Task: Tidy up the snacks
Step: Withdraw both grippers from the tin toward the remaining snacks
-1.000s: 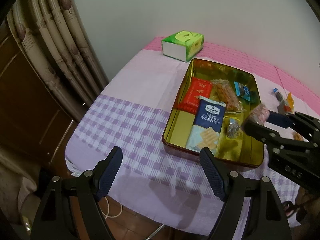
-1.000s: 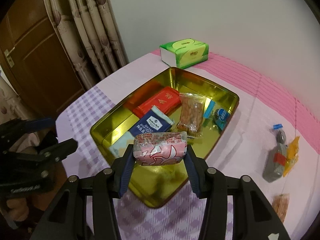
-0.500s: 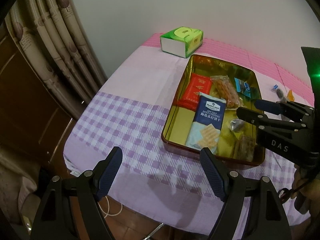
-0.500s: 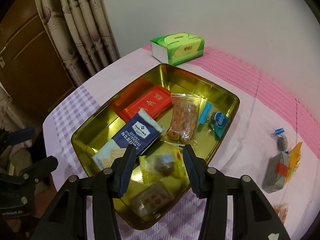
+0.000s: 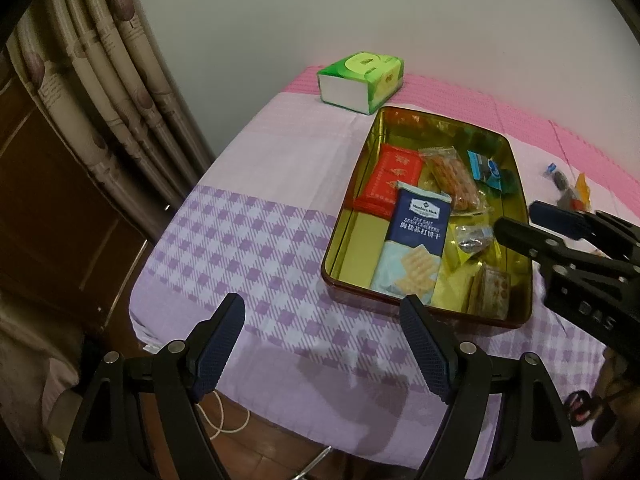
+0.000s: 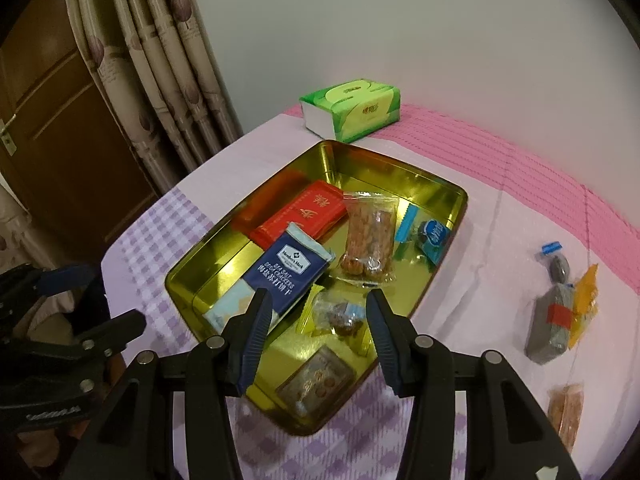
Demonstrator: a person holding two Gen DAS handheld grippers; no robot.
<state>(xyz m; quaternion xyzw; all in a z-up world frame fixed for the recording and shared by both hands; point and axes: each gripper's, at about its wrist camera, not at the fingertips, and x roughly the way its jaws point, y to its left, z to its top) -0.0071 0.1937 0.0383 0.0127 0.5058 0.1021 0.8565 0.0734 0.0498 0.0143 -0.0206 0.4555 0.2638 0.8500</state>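
Right gripper (image 6: 316,320) is held spread and empty over the tin (image 6: 460,208); left gripper (image 5: 320,344) is spread too. Snacks (image 6: 550,330) are seen loose on the cloth, outside the tin. A crinkly wrapper could be pinched off-centre and dropped.

Left gripper (image 5: 322,338): open, empty, near table edge | tin (image 5: 344,236): holds snacks | right gripper (image 5: 532,220): over tin's right rim

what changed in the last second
The right gripper let go of the pink snack pack, which now lies in the gold tray at its near end, and stands open above it. The left gripper stayed open; the other snacks kept their places.
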